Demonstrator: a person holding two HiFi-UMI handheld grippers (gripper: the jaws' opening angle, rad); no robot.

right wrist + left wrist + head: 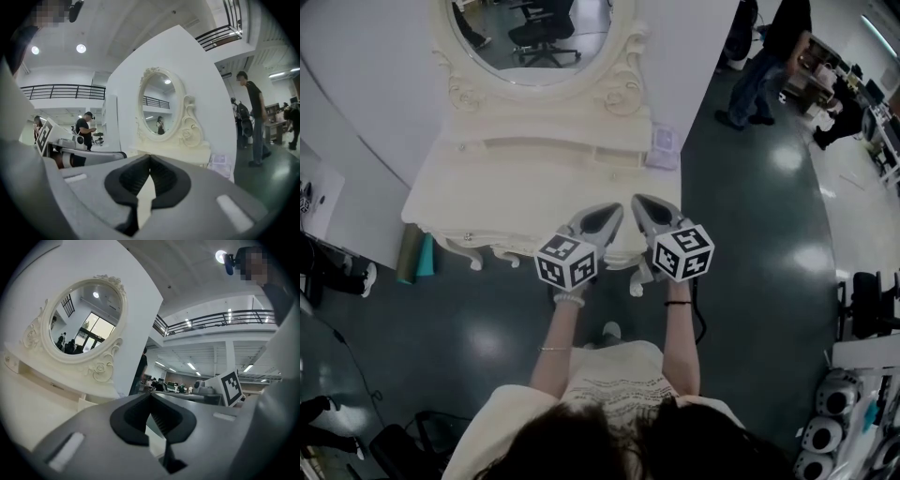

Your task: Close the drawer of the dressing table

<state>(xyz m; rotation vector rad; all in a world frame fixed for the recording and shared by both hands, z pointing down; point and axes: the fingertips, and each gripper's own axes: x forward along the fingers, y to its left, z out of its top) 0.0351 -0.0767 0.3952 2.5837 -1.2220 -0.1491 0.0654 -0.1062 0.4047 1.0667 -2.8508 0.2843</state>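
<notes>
The cream dressing table point(487, 187) with its oval mirror point(534, 37) stands in front of me in the head view. Both grippers reach side by side over the middle of its front edge. The left gripper point(614, 211) and the right gripper point(639, 202) have their jaws pressed together with nothing between them. They cover the drawer's front, so I cannot tell how far it stands out. In the left gripper view the left gripper point(150, 394) is shut, with the mirror point(84, 319) to its left. In the right gripper view the shut right gripper point(150, 158) points at the mirror point(159, 110).
A small pale packet point(661, 145) lies at the tabletop's back right corner. A teal roll point(417, 258) leans by the table's left leg. A white wall curves behind the table. People point(759, 56) stand on the dark glossy floor at the upper right, and equipment point(862, 375) lines the right edge.
</notes>
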